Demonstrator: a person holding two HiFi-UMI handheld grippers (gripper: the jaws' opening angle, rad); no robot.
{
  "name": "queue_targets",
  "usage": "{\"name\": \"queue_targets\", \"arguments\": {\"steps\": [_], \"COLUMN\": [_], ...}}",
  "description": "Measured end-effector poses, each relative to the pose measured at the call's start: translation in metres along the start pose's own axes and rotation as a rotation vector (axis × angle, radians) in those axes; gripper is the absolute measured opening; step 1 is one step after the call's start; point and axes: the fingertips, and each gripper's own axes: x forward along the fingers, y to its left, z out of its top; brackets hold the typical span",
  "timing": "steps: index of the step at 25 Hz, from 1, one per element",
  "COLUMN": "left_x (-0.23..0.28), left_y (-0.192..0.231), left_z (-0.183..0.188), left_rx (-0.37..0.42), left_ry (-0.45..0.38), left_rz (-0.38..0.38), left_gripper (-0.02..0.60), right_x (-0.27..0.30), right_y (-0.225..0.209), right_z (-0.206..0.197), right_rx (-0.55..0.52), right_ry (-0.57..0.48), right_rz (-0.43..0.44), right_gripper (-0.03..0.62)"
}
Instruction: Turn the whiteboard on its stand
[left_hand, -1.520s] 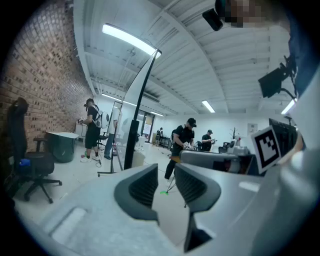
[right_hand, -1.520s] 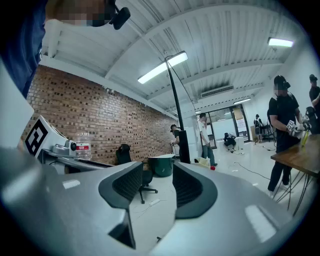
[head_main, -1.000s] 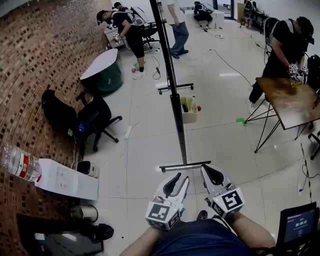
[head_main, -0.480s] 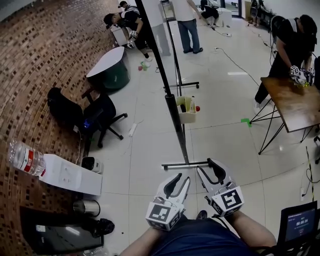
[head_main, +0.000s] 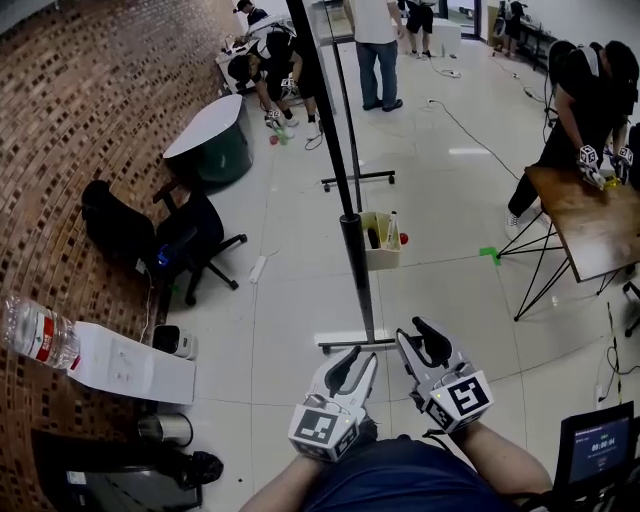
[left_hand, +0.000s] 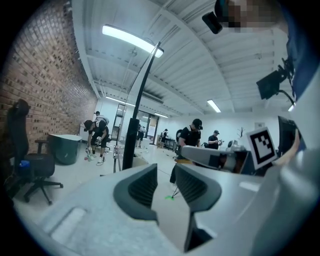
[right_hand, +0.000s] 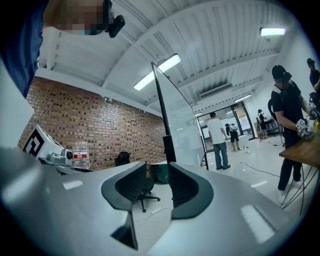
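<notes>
Fingers of left gripper (head_main: 357, 360): closed together, nothing between them.
Fingers of right gripper (head_main: 414, 336): apart, having just closed in a little; nothing between them.
Both grippers: side by side low in the head view, pointing toward the stand (head_main: 357, 265) and held near its foot bar (head_main: 345, 344), gripping nothing.
Whiteboard (head_main: 328, 120): upright on the stand. The head view shows it edge-on as a thin dark line running away from the person. The right gripper view shows its pale, glossy face (right_hand: 179, 125).
Stand post: dark and thick, rising from the near foot bar. A second foot bar (head_main: 355, 180) lies on the floor at the board's far end.
Crate (head_main: 378, 250): on the floor just right of the stand post, with bottles in it.
Chair (head_main: 195, 235): black, left of the stand and well apart from it, by the brick wall.
Round table (head_main: 205, 130): left of the stand's far end.
Bottle (head_main: 35, 330): far left of the stand, lying on a white box (head_main: 130, 365).
Wooden table (head_main: 590, 215): well to the right of the stand, with a person (head_main: 580, 95) bent over it.
Other people: standing or crouching beyond the stand's far end.
</notes>
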Motion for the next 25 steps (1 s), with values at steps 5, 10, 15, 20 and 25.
{"name": "queue_targets", "arguments": {"steps": [5,10,15,20,25], "left_x": [0.029,0.053,0.074,0.107,0.129], "left_y": [0.042,0.078,0.101,0.097,0.089], "left_z": [0.013,0.031,0.051,0.083,0.088], "left_rx": [-0.027,-0.044,-0.049,-0.019,0.019], "left_ry": [-0.022,-0.038,-0.069,-0.111,-0.072], "left_rz": [-0.045,-0.097,-0.109,-0.129,-0.128], "left_gripper": [0.117,0.117,0.152,0.261,0.319], "right_x": [0.044,0.082,0.113,0.140,0.162], "right_y": [-0.010,-0.018,-0.017,-0.036,-0.025], "right_z": [0.002,-0.002,-0.008,-0.013,-0.018], "right_rx": [-0.094,-0.132,-0.142,-0.143,-0.135], "right_ry": [0.066,0.102,0.139,0.158,0.157], "right_rz": [-0.042,-0.092,-0.063,-0.028,0.119], "right_gripper": [0.161,0.172,0.164,0.242,0.278]}}
